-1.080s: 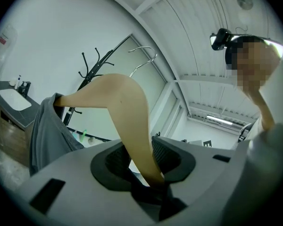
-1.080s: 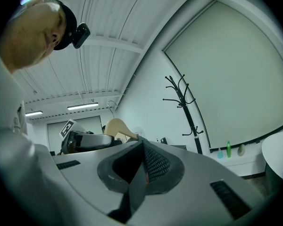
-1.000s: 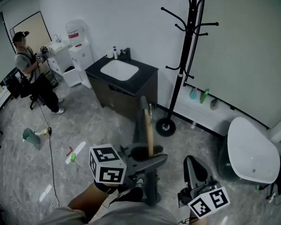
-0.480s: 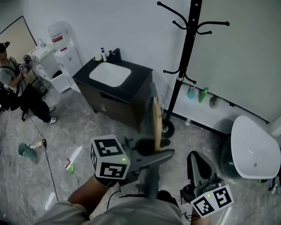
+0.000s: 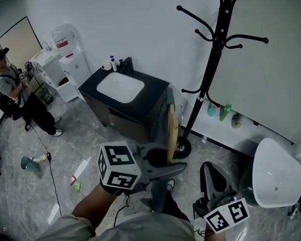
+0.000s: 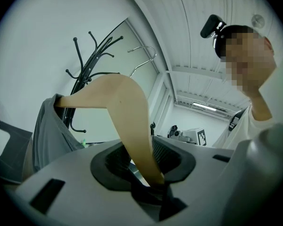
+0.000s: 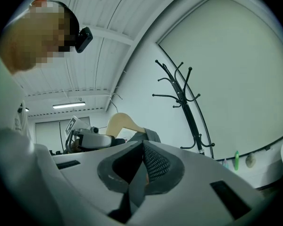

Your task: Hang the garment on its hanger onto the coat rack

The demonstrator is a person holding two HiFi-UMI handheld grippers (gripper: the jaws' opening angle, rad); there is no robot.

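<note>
While left hand-held gripper (image 6: 151, 173) clamps hanger (image 6: 125, 107): carrying toward coat rack (image 5: 214, 59) | right hand-held gripper (image 7: 142, 161) closed, empty | next: raise, hook on.

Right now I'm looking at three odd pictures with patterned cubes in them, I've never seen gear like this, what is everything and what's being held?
No robot here: a person holds hand-held tongs in each hand; the patterned cubes are part of them. The wide picture comes from a camera on the person's head, looking down; the other two from cameras riding on the tongs. The left tongs are clamped on a wooden hanger carrying a grey garment. The right tongs look closed, with nothing clearly held. Ahead stands a black coat rack, beside a dark sink cabinet. A green container lies on the floor.
</note>
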